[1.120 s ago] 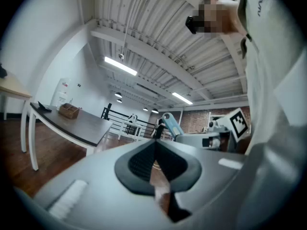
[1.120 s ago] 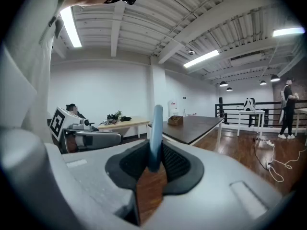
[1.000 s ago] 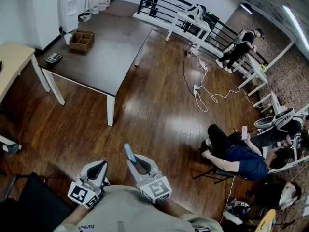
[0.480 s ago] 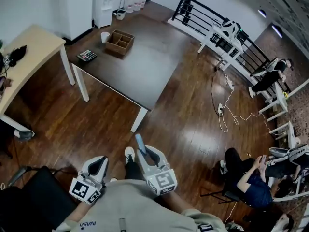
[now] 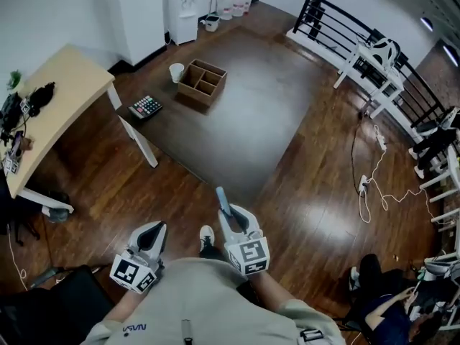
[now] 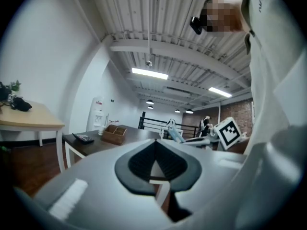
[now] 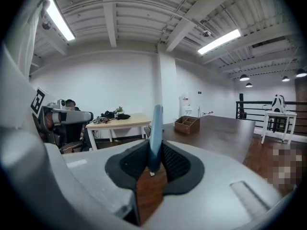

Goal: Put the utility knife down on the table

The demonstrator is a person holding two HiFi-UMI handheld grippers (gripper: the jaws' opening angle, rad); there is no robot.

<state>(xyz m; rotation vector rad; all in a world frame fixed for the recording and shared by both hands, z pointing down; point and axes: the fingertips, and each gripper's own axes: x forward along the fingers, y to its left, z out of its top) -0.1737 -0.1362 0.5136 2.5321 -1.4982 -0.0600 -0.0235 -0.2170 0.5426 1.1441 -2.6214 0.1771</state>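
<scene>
My right gripper (image 5: pixel 231 216) is shut on a light-blue utility knife (image 5: pixel 223 200), which sticks out forward toward the near corner of the dark brown table (image 5: pixel 244 113). In the right gripper view the utility knife (image 7: pixel 156 131) stands upright between the black pads (image 7: pixel 176 163). My left gripper (image 5: pixel 151 237) hangs beside it at the lower left, above the wooden floor, its jaws shut with nothing between them. The left gripper (image 6: pixel 154 166) shows its pads meeting in its own view. Both grippers are short of the table's edge.
On the dark table stand a divided wooden box (image 5: pixel 203 82), a calculator (image 5: pixel 146 107) and a white cup (image 5: pixel 177 72). A light wooden desk (image 5: pixel 54 99) with dark clutter stands at the left. Black railing (image 5: pixel 345 27), white chairs and a floor cable (image 5: pixel 374 178) lie to the right.
Both grippers and the view have moved across the floor toward the dark table, whose near corner now lies just ahead of the knife. The seated people have slid out to the lower right.
</scene>
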